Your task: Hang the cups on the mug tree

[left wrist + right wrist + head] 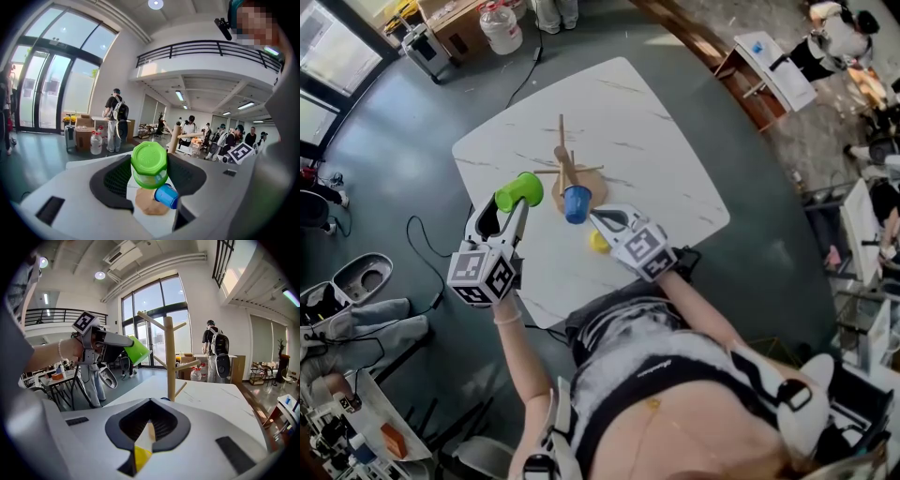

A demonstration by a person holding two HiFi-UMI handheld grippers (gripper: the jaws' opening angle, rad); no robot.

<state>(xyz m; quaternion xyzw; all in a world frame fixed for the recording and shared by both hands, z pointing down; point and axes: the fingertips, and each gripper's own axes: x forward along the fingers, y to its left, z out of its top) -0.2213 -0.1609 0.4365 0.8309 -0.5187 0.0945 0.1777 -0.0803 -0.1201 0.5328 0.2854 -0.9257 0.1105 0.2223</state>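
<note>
A wooden tree (565, 164) stands on a white counter (656, 159), with a blue cup (576, 203) hanging at its six o'clock. The left gripper (510, 199) has its jaws spread and clamped on a green cup (520, 190), held in the air near the tree's nine o'clock. The right gripper (596, 217) has its jaws closed to a thin slit on nothing. It is just above a yellow cup (599, 242) at the tree's five o'clock.

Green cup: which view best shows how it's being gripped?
The left gripper view: the green cup sits mid-frame, end-on, clamped between the jaws of the left gripper. The head view shows it from above, small, at the jaw tips. The right gripper view shows only its side, farther off.
</note>
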